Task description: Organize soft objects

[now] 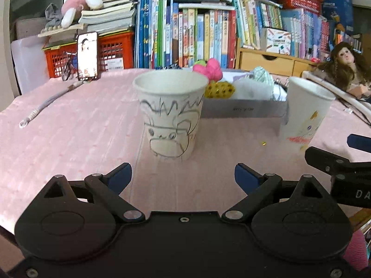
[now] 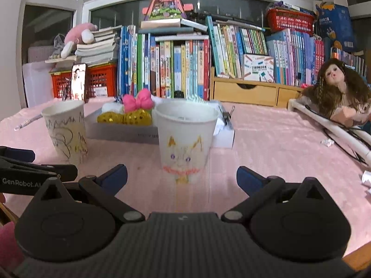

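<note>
Gripper (image 1: 183,177) (agape) before tapered paper cup (image 1: 170,113)

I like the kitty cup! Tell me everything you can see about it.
The kitty cup is a white paper cup, wide at the rim and narrower at the base. It has a crayon cat face with yellow ears, purple eyes and a red band below. It stands upright and open on the pink cloth, before the gray box, untouched.
</note>
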Available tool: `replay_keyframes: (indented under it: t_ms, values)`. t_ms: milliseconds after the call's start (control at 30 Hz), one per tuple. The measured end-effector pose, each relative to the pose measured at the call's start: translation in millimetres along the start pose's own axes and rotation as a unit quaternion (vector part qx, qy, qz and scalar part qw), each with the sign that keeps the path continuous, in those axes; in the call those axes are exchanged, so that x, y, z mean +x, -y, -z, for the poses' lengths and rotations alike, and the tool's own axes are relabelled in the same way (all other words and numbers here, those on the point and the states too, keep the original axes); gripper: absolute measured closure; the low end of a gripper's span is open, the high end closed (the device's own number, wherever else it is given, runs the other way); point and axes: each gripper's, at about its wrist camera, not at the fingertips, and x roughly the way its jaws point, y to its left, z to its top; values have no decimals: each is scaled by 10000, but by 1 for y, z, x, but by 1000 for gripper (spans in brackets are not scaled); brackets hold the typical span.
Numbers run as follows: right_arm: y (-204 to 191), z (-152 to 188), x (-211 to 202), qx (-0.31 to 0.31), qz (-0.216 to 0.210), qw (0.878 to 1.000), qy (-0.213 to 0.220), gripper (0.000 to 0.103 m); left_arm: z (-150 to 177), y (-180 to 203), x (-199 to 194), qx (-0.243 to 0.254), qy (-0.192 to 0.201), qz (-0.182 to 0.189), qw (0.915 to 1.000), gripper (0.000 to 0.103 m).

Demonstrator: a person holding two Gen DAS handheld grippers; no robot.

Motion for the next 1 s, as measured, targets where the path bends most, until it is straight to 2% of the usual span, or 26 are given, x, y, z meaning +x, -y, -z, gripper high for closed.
replay_keyframes:
  t_ms: [200,367,600,1000]
  values:
    - [3,8,9,91,33,9997,-221,0,5,-2,12,-68,-122,-123,9998,7]
    - [5,17,18,172,23,9987,-474,0,7,1,14,14,-49,-184,9998,5]
    - [1,19,19,90,96,9987,-495,0,7,2,17,11,-34,-158,9999,1]
    - [-1,20,19,121,142,9986,-502,0,6,1,18,26,-64,-125,9999,0]
